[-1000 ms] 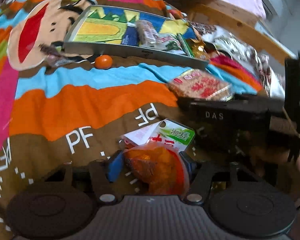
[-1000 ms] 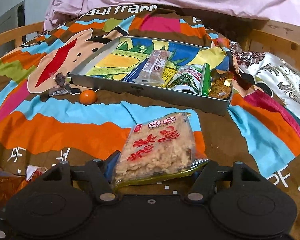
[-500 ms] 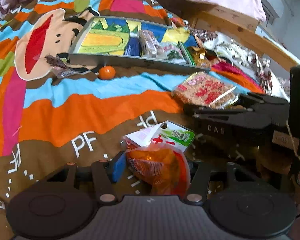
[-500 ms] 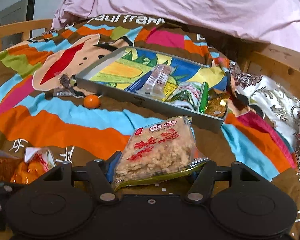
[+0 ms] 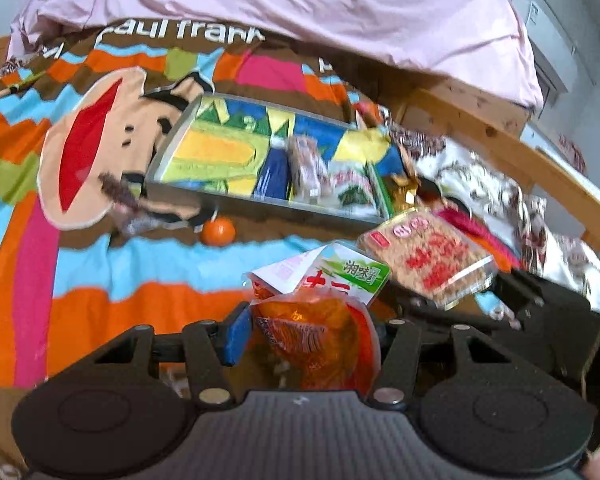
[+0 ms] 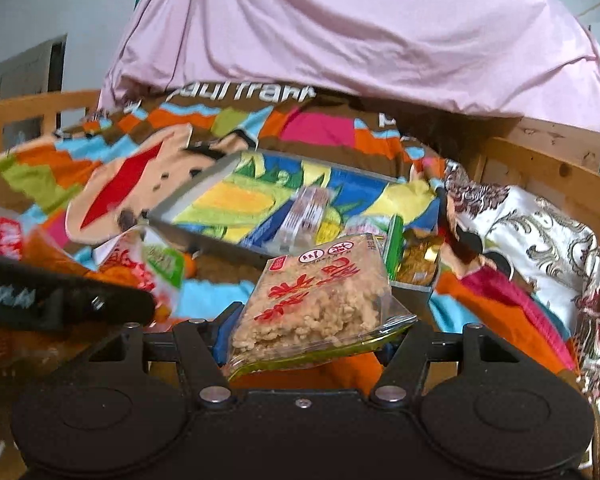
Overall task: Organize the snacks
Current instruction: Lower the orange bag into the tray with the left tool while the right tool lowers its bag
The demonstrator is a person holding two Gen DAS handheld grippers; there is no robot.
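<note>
My left gripper (image 5: 308, 332) is shut on an orange snack packet (image 5: 320, 340) with a green-and-white top, held above the bedspread. My right gripper (image 6: 304, 332) is shut on a clear pack of puffed rice cake (image 6: 320, 292) with red characters; that pack also shows at the right in the left wrist view (image 5: 428, 256). A grey metal tray (image 5: 260, 200) lies ahead on the bed and holds several snack packs at its right end. The tray also shows in the right wrist view (image 6: 204, 236). A small orange fruit (image 5: 219, 231) and a dark wrapped snack (image 5: 120, 196) lie just in front of the tray.
A pink duvet (image 6: 340, 40) is piled at the back. A wooden bed rail (image 5: 520, 148) runs along the right, with patterned white fabric (image 6: 532, 220) beside the tray. The left gripper's body (image 6: 60, 300) crosses the left of the right wrist view.
Both grippers have risen and moved forward toward the tray with their packs. The two grippers are now closer together.
</note>
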